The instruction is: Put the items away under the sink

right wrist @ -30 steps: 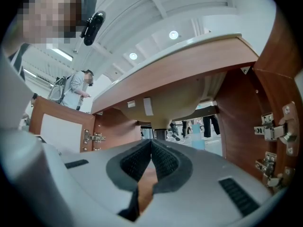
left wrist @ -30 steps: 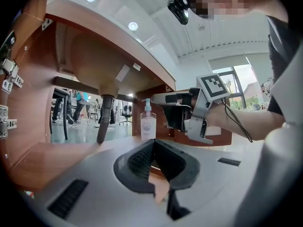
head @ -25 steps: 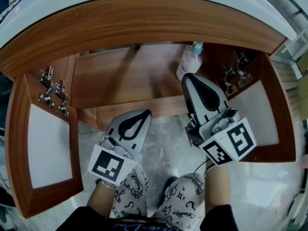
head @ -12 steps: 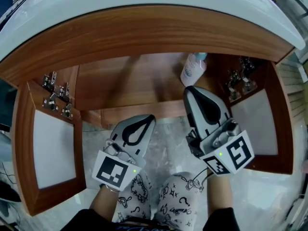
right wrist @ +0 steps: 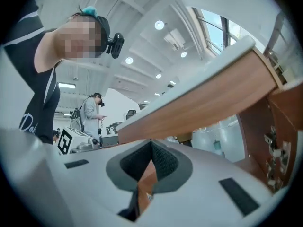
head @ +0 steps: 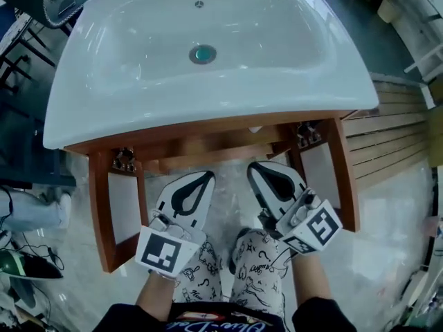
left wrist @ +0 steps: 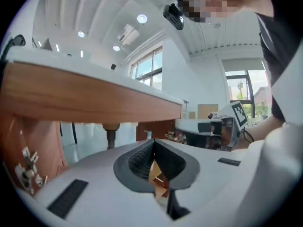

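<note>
A white sink [head: 90, 116] sits on a wooden cabinet [head: 208, 133] with both doors open. My left gripper [head: 207, 176] and right gripper [head: 255, 165] hang side by side in front of the opening, above the floor, both shut and empty. In the left gripper view the left gripper [left wrist: 152, 141] points under the wooden front edge [left wrist: 90, 98], with the drain pipe [left wrist: 110, 137] beyond. In the right gripper view the right gripper [right wrist: 151, 141] points slightly upward at the same edge. A small bottle with a teal cap [right wrist: 217, 145] stands deep inside the cabinet.
The left door [head: 124, 206] and right door [head: 320, 175] swing out on either side of my grippers. Hinges [right wrist: 274, 167] line the right cabinet wall. A wooden slatted surface [head: 387, 137] lies to the right, clutter [head: 24, 265] to the left. Another person [right wrist: 92, 115] stands far off.
Both grippers have risen and drawn back from the cabinet opening, still shut. The head view has lifted, so the sink basin shows and the bottle inside is now hidden under the rim.
</note>
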Demonstrator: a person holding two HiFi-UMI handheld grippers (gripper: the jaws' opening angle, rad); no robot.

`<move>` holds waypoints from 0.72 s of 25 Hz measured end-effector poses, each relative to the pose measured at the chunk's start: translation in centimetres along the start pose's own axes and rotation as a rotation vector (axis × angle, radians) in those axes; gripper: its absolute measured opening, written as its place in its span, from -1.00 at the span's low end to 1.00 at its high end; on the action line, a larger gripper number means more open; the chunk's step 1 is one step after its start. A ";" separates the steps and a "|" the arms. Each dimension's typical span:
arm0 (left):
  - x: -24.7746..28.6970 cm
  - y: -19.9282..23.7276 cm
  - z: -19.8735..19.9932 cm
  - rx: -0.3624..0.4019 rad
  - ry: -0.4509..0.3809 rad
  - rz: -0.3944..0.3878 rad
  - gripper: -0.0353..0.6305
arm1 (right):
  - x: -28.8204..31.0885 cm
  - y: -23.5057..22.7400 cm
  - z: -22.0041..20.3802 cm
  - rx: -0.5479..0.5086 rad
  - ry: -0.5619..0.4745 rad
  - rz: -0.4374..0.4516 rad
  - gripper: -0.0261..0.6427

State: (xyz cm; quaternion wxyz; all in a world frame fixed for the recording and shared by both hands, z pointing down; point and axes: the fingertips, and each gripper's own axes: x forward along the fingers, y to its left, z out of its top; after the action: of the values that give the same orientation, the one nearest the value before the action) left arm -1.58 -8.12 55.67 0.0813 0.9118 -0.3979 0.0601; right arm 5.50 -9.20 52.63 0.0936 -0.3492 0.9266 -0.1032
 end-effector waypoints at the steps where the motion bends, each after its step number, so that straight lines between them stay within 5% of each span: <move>1: -0.5 0.1 1.5 -0.001 0.007 0.007 -0.87 | 0.1 0.6 1.5 -0.002 -0.003 0.000 -0.90; 10: -5.8 -0.7 14.9 -0.040 -0.012 0.053 -0.87 | 1.3 4.8 14.8 0.008 0.058 -0.025 -0.90; 18: -8.4 -3.8 22.4 -0.022 0.002 0.028 -0.87 | 0.0 7.6 23.6 0.046 0.028 -0.034 -0.90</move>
State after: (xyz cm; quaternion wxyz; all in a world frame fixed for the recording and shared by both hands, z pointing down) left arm -3.44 -3.93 31.86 0.0908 0.9052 -0.4110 0.0579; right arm 6.55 -6.63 27.96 0.0870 -0.3611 0.9192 -0.1307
